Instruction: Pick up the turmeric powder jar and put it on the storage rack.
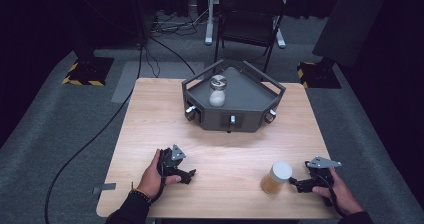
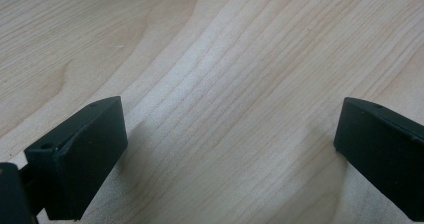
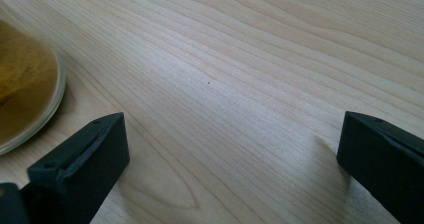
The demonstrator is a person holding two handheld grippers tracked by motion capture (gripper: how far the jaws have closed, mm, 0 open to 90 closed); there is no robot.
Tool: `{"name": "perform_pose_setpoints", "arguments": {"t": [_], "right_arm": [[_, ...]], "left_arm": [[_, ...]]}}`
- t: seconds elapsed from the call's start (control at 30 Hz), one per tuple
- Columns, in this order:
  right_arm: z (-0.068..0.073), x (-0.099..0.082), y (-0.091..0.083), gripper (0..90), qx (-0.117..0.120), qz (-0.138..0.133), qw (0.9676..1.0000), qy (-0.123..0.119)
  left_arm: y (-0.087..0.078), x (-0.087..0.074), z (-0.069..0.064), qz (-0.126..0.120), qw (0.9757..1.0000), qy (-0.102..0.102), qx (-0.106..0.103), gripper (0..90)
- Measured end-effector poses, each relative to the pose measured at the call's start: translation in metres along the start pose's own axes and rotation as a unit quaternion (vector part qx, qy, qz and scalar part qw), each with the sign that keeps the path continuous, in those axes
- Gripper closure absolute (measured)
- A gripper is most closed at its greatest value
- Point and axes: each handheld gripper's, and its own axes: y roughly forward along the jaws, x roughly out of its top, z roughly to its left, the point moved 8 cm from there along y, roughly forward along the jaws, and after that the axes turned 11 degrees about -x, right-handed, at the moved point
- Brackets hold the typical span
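Resting low near the front right corner of the wooden table (image 1: 150,109), the right gripper (image 1: 299,184) has its jaws spread wide with nothing between them, and the jar with yellow content and a white lid (image 1: 276,177) stands upright just beside it. The left gripper (image 1: 187,174) lies near the front left edge, also spread and empty. A grey tray (image 1: 250,86) at the back edge holds a small jar (image 1: 218,90).

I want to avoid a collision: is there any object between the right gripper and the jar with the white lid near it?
Nothing visible. The right gripper, jaws open, sits just right of the jar, with bare table between them. In the right gripper view the jar is just left of the left jaw.
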Motion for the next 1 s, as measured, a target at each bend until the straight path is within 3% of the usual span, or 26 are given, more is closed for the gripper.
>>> {"name": "perform_pose_setpoints", "arguments": {"t": [0.3, 0.47, 0.63, 1.0], "right_arm": [[0.004, -0.001, -0.009, 2.3, -0.021, -0.003, 0.9997, -0.016], [0.005, -0.001, -0.022, 2.3, -0.010, -0.032, 0.9994, -0.009], [0.008, 0.002, -0.033, 2.3, 0.006, -0.058, 0.9981, -0.019], [0.019, 0.006, -0.045, 2.3, 0.034, -0.087, 0.9945, -0.046]], "left_arm": [[0.000, 0.000, -0.001, 0.000, 1.0000, -0.001, 0.002, 0.2], [0.000, 0.000, 0.000, 0.000, 1.0000, -0.001, 0.001, 0.2], [0.000, 0.000, 0.000, -0.001, 1.0000, 0.001, 0.001, 0.1], [0.000, 0.000, 0.000, -0.001, 1.0000, 0.001, 0.001, 0.0]]}}
